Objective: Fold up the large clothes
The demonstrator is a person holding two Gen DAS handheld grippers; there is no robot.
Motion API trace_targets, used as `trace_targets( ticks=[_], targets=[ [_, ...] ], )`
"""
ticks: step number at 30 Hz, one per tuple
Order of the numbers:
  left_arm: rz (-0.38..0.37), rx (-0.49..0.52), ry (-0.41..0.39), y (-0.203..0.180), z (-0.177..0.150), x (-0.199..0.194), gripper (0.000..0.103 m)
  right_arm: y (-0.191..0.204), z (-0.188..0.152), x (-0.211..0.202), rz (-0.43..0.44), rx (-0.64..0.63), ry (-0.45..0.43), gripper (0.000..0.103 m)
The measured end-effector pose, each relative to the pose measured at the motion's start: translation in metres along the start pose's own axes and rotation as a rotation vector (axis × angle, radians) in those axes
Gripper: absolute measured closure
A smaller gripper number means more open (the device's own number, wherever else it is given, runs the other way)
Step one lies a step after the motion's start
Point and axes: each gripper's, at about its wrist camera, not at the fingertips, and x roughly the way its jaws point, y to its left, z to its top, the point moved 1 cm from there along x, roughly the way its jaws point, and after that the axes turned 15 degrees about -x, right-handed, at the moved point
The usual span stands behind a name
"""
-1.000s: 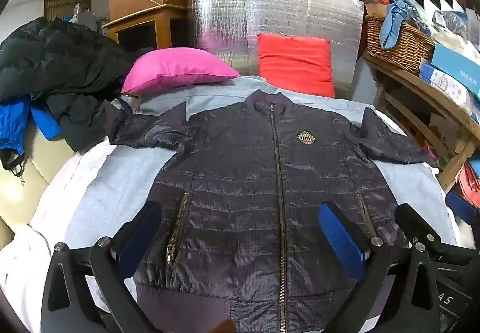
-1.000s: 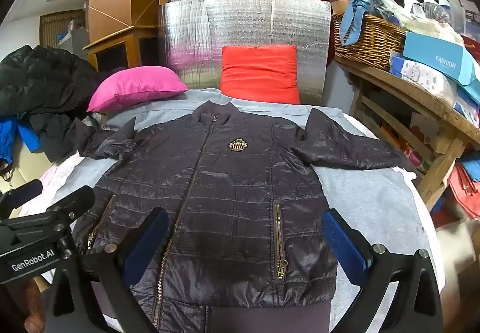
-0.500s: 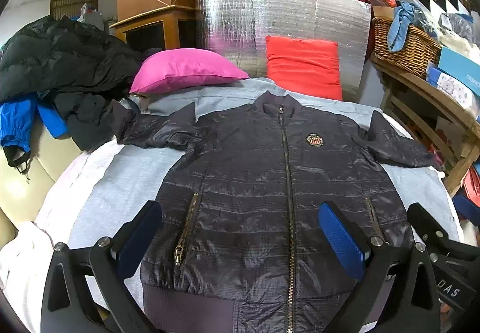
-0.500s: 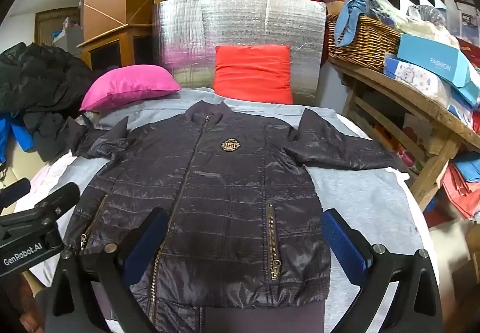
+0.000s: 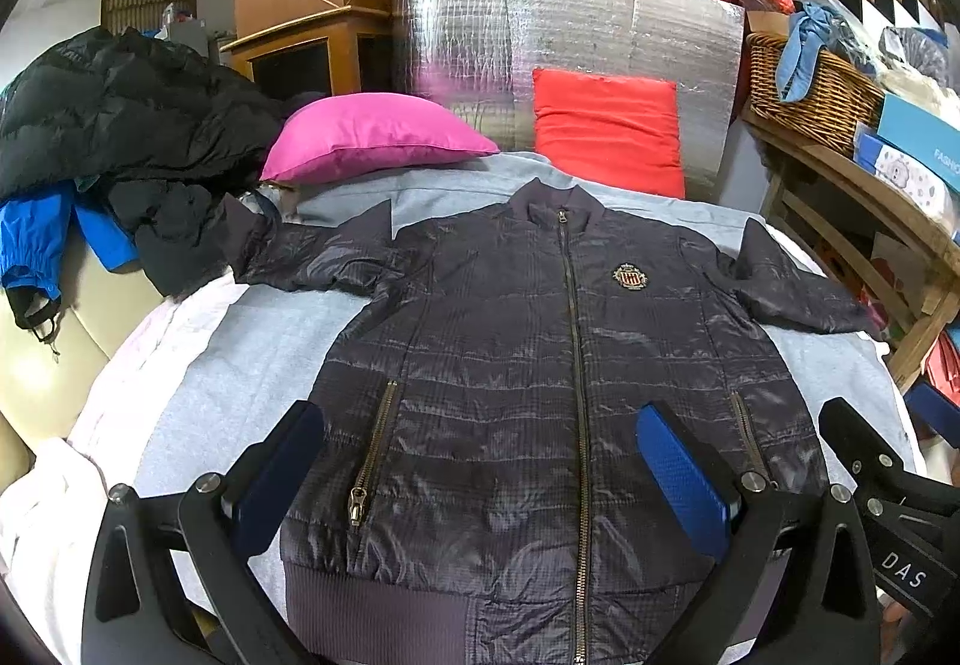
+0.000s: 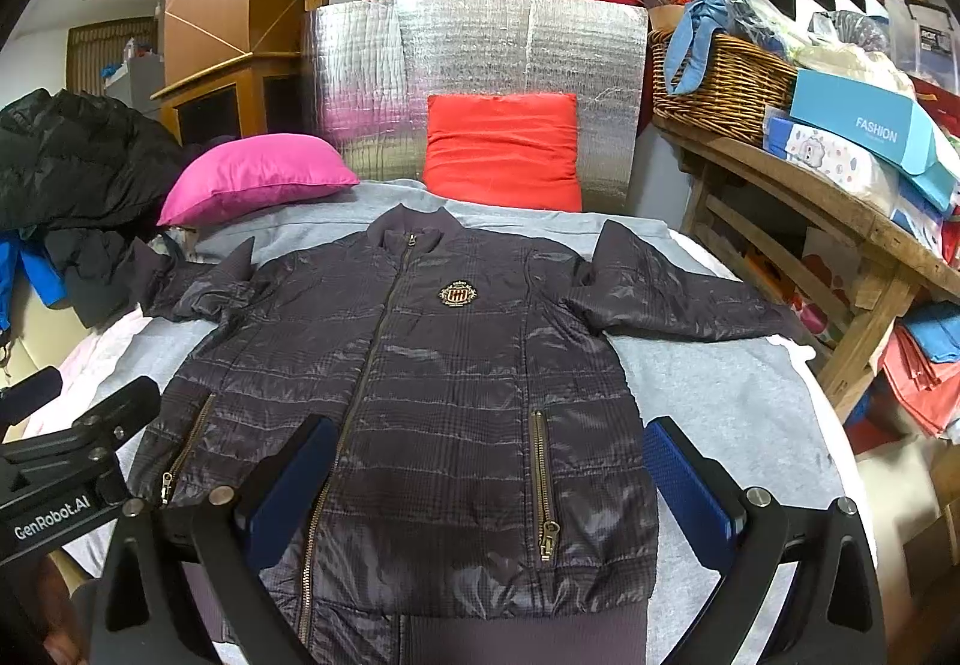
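Note:
A dark quilted zip-up jacket (image 5: 540,365) lies flat, front up, sleeves spread, on a grey sheet (image 5: 240,353); it also shows in the right wrist view (image 6: 432,401). My left gripper (image 5: 480,476) is open and empty, hovering above the jacket's lower front near the hem. My right gripper (image 6: 489,488) is open and empty, above the lower front by the right pocket zip. The right gripper's body (image 5: 882,485) shows at the left view's right edge, and the left gripper's body (image 6: 66,473) at the right view's left edge.
A pink pillow (image 5: 372,137) and a red cushion (image 5: 606,125) lie behind the collar against a silver foil panel (image 5: 570,29). Black and blue coats (image 5: 108,125) pile at the left. A wooden shelf with a wicker basket (image 6: 720,83) and boxes stands right.
Both grippers have drawn back and up from the jacket; more of its hem and the sheet now show. The jacket has not moved and both grippers stay open.

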Motion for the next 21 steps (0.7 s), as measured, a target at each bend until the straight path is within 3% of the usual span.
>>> trace_targets(
  ticks=[21],
  targets=[
    [0.000,0.000,-0.001,0.0027,0.0010,-0.0023,0.000,0.0002,0.0004,-0.0011,-0.004,-0.004,0.000,0.000]
  ],
)
